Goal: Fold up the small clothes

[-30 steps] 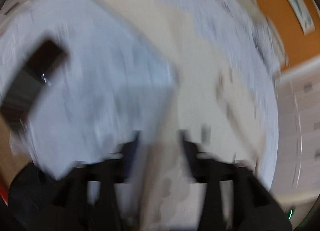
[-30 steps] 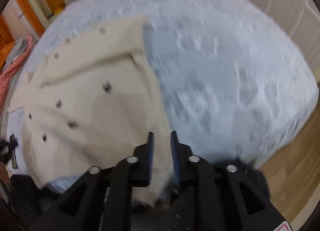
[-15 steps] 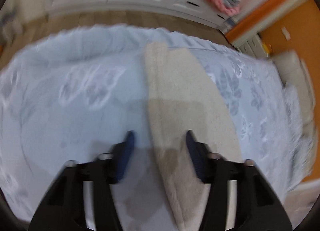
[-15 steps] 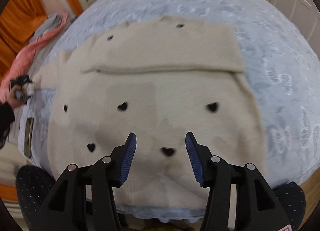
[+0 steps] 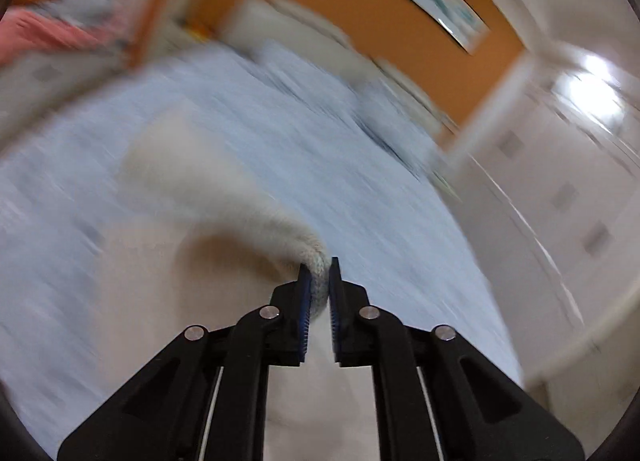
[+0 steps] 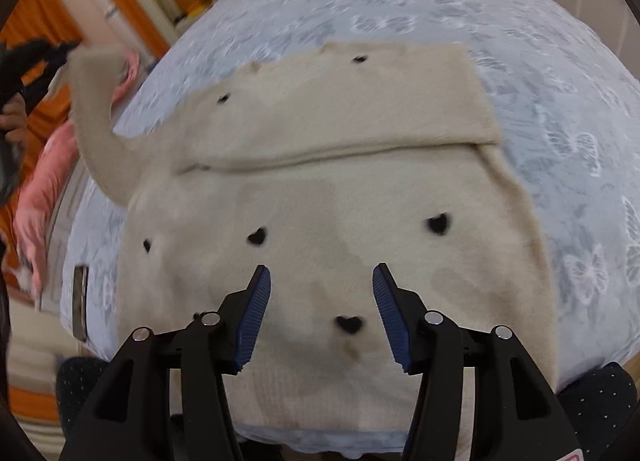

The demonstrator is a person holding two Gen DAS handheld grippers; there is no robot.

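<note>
Beige fleece sweater with small black hearts lies flat on the pale blue bed; I count seven hearts. Its one sleeve is lifted at the left. My left gripper has its jaws pinching the sleeve end. My right gripper hangs over the hem with nothing between the jaws, which are opening.

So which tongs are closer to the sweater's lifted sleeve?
Left. The left tongs are clamped on the sleeve end, lifting it; the right tongs hover open over the sweater body near its hem.
</note>
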